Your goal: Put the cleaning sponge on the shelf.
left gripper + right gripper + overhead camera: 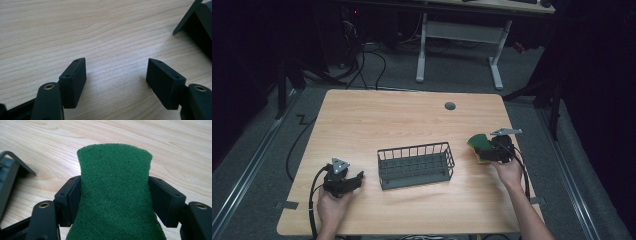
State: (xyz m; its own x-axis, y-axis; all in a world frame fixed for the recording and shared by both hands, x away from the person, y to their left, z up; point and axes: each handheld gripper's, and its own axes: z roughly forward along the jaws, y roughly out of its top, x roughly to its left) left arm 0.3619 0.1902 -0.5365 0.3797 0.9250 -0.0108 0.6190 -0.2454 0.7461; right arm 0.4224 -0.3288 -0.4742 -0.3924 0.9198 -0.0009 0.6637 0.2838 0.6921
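Note:
A green scouring sponge (115, 195) with a yellow underside is pinched at its waist between the jaws of my right gripper (115, 200). In the high view that sponge (478, 145) sits just right of the dark wire basket (415, 165), held by my right gripper (493, 148) slightly above the table. My left gripper (357, 179) rests low over the table's front left, jaws pointing toward the basket. Seen from the left gripper view, my left gripper (116, 77) is open, with bare wood between its jaws. A corner of the basket (197, 22) shows at that view's upper right.
The wooden table (412, 120) has a round cable grommet (450, 106) near its back edge. Another desk's white legs (459, 50) and cables lie on the floor beyond. The basket's rim (10, 170) appears at the left of the right gripper view.

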